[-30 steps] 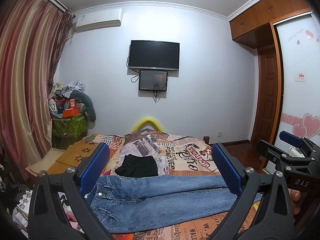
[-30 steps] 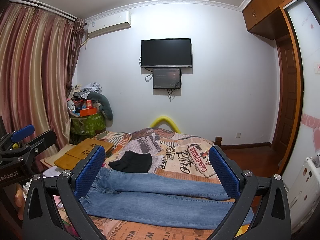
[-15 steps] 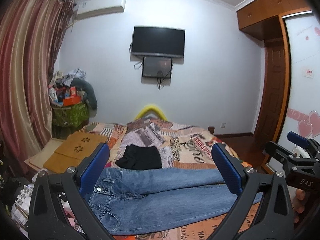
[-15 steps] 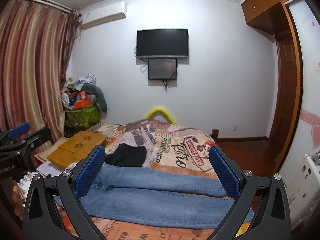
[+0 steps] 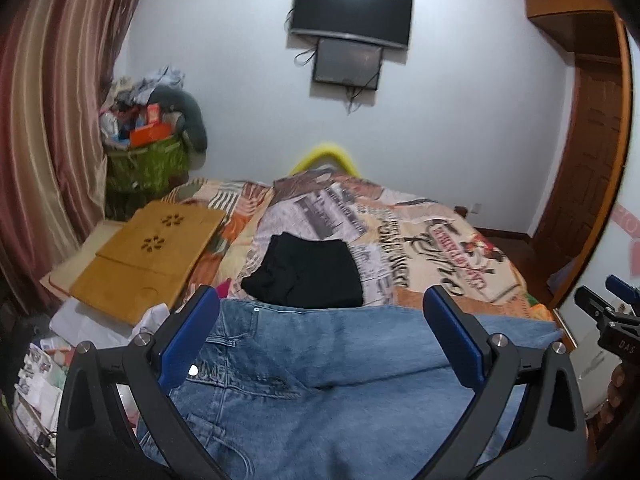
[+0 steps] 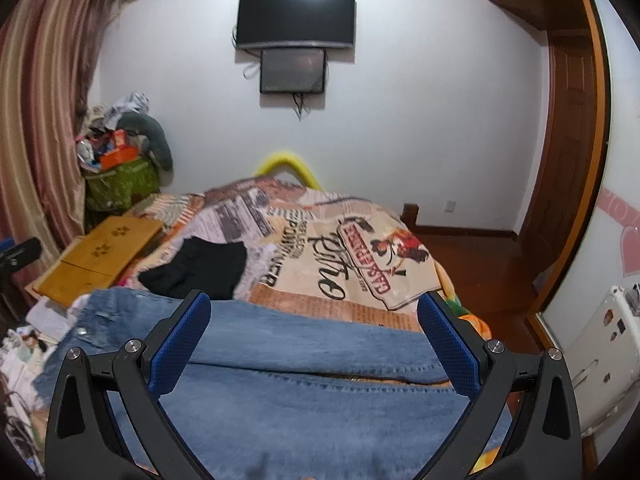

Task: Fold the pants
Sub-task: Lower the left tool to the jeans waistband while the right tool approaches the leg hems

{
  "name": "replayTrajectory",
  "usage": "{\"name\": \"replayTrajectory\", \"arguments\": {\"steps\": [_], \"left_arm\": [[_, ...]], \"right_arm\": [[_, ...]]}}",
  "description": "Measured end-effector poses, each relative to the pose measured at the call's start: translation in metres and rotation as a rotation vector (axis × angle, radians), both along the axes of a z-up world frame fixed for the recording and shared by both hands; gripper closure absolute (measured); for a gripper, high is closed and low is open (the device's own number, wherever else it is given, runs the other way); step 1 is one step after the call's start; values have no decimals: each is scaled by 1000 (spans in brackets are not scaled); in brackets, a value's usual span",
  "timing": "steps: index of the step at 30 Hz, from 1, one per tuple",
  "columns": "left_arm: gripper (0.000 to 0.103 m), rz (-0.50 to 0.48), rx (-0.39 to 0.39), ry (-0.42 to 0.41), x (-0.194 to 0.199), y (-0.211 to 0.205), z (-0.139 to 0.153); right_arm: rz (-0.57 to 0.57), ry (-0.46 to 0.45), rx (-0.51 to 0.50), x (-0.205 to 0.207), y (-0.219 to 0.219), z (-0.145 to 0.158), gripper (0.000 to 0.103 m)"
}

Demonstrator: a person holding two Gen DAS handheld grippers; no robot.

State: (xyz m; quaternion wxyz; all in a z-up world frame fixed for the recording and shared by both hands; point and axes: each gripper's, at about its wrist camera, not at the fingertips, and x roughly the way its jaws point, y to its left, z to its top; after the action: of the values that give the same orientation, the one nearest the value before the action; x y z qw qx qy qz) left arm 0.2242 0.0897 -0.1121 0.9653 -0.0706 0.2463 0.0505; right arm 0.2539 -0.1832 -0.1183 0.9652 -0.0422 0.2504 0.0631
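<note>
In the left wrist view, the left gripper point(image 5: 322, 332) hung spread wide and empty above the blue jeans point(image 5: 320, 368), which lay flat across the near edge of the bed point(image 5: 440, 248), waistband to the left, just in front of a black garment point(image 5: 308, 272). In the right wrist view, the right gripper point(image 6: 314, 338) was likewise spread and empty over the legs of the jeans point(image 6: 320, 360). Denim looked heavy, limp and not slippery; waistband and hems seemed the surest holds.

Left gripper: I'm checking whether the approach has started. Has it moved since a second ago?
Yes. The left gripper has dipped down and toward the jeans; the wall TV now sits higher in its view.
</note>
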Motion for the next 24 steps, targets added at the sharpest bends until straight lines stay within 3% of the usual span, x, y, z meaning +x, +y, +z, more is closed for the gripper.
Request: {"name": "replayTrajectory", "arguments": {"steps": [8, 11, 14, 17, 24], "left_arm": [[0, 103, 6, 46, 68, 55, -51], [0, 117, 14, 100, 92, 78, -69], [0, 141, 81, 148, 114, 92, -87], [0, 153, 113, 245, 138, 110, -111], [0, 131, 8, 398, 170, 145, -171]], "right_arm": [[-18, 73, -85, 72, -1, -34, 0], [42, 114, -105, 98, 5, -48, 0], [132, 135, -95, 117, 9, -62, 0], [221, 162, -105, 133, 17, -77, 0], [311, 347, -135, 181, 36, -118, 1]]}}
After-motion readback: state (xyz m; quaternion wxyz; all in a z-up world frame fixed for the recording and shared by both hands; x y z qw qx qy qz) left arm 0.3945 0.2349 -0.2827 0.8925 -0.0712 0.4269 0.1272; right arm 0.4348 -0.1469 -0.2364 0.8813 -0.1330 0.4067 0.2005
